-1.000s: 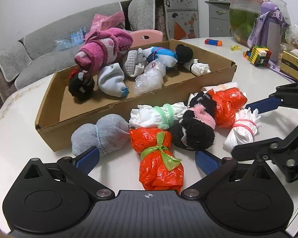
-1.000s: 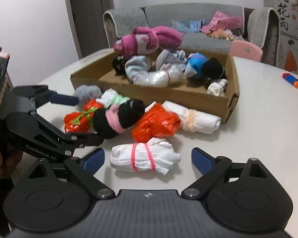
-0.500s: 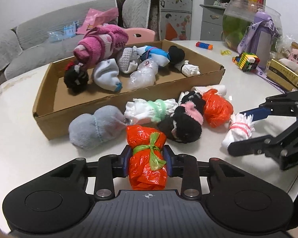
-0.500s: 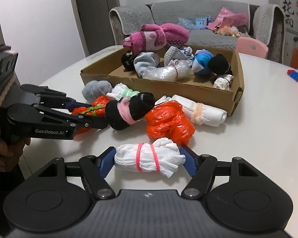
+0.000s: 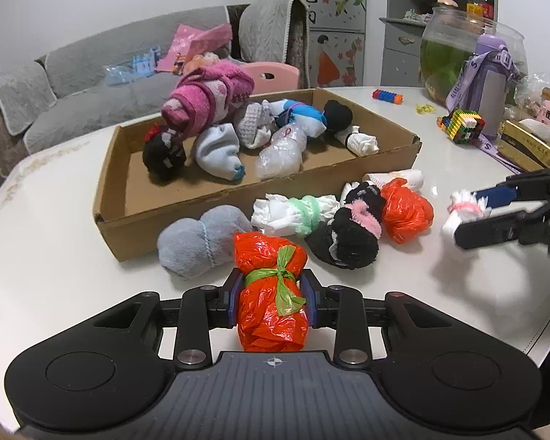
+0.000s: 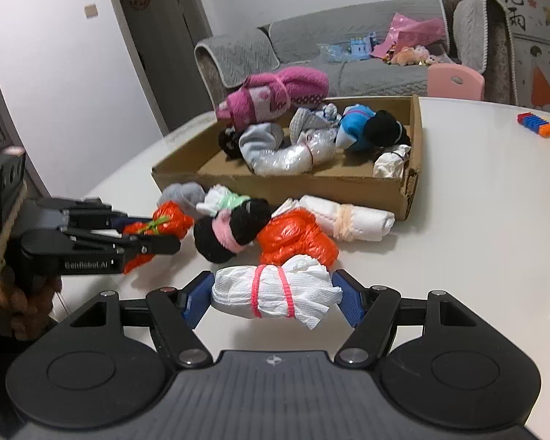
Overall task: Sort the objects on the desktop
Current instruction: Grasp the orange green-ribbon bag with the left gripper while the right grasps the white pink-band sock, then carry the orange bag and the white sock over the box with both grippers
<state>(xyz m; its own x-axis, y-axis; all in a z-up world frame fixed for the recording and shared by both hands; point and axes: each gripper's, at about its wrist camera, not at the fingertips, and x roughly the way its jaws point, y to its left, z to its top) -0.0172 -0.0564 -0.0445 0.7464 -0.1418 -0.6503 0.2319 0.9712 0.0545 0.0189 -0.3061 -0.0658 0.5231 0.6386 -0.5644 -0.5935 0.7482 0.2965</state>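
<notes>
My left gripper (image 5: 272,299) is shut on an orange plastic bundle tied with a green strip (image 5: 271,293), lifted just off the white table (image 5: 55,256). My right gripper (image 6: 271,297) is shut on a white paper bundle with pink bands (image 6: 275,291), also raised. The cardboard tray (image 5: 187,205) holds several rolled socks and bundles. In front of it lie a grey sock ball (image 5: 194,242), a white bundle with a green band (image 5: 293,212), a black and pink sock roll (image 5: 348,231) and a second orange bundle (image 5: 407,212).
At the right stand a purple bottle (image 5: 491,102), a glass fish bowl (image 5: 447,55), a block cube (image 5: 462,124) and boxes (image 5: 531,146). A blue and orange toy (image 5: 387,96) lies behind the tray. A grey sofa (image 5: 91,84) is beyond the table.
Both grippers closed from open onto their bundles, the left on the orange one, the right on the white one, and lifted them slightly.
</notes>
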